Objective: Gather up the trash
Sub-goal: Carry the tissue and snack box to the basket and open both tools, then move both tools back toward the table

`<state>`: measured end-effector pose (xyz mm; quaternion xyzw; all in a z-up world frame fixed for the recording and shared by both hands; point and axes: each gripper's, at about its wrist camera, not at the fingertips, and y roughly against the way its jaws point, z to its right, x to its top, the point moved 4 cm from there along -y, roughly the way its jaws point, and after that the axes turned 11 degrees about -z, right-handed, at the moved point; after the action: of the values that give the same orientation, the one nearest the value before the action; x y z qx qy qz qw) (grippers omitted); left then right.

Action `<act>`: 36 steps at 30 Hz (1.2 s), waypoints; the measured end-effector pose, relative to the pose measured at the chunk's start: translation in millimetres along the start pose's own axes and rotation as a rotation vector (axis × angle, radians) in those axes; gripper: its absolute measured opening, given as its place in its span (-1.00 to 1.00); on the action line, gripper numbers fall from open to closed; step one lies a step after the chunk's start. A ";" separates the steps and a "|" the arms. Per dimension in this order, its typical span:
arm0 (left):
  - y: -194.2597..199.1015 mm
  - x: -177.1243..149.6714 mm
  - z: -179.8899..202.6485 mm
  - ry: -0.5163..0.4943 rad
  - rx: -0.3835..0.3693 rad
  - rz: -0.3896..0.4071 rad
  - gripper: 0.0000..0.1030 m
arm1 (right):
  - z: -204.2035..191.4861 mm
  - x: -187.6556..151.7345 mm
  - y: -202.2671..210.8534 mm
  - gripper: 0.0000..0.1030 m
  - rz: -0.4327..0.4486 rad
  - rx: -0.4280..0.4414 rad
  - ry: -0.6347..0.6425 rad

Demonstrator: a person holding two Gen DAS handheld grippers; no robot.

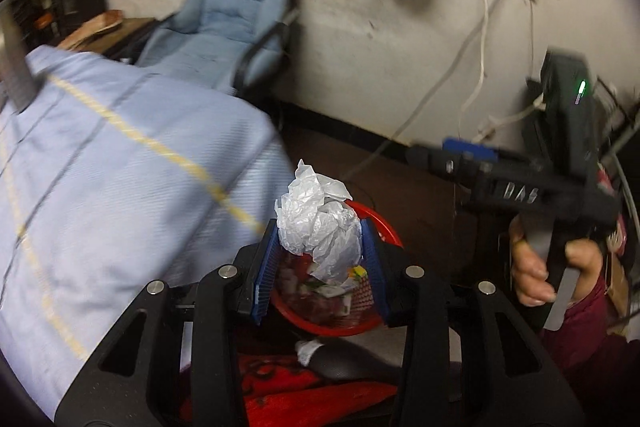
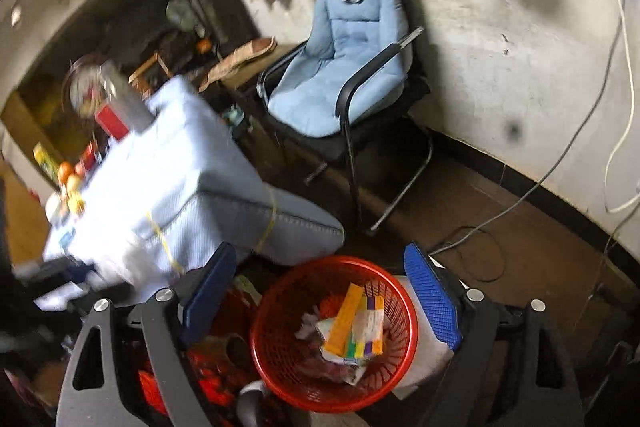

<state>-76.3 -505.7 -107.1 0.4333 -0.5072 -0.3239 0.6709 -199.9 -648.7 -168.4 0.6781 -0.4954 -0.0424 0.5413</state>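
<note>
My left gripper [image 1: 320, 259] is shut on a crumpled white paper ball [image 1: 320, 227] and holds it above the red mesh trash basket [image 1: 384, 231]. The basket [image 2: 280, 339] also shows in the right wrist view, holding colourful cartons [image 2: 356, 327] and scraps. My right gripper [image 2: 328, 303] is open and empty, its blue pads [image 2: 432, 299] spread wide above the basket. The right gripper's body [image 1: 520, 183] shows in the left wrist view at the right, held by a hand.
A table with a light blue cloth [image 2: 172, 179] stands left of the basket, with fruit and boxes [image 2: 76, 171] at its far end. A blue cushioned chair [image 2: 340, 67] stands by the wall. Cables [image 2: 560, 163] run along the floor and wall.
</note>
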 end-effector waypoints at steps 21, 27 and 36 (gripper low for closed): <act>14.2 3.8 -20.3 0.072 0.094 0.039 0.76 | -16.3 4.0 -3.6 0.64 -0.011 0.040 0.034; 33.9 -4.0 -48.5 0.136 0.104 0.084 0.77 | -57.1 11.3 0.9 0.65 -0.011 0.040 0.121; 70.4 -24.9 -105.1 0.252 0.125 0.166 0.81 | -127.8 21.1 -2.5 0.67 -0.026 0.042 0.254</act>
<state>17.5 -428.2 -64.5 0.4680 -0.4723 -0.1782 0.7254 -111.8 -575.6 -107.7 0.6956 -0.4147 0.0469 0.5848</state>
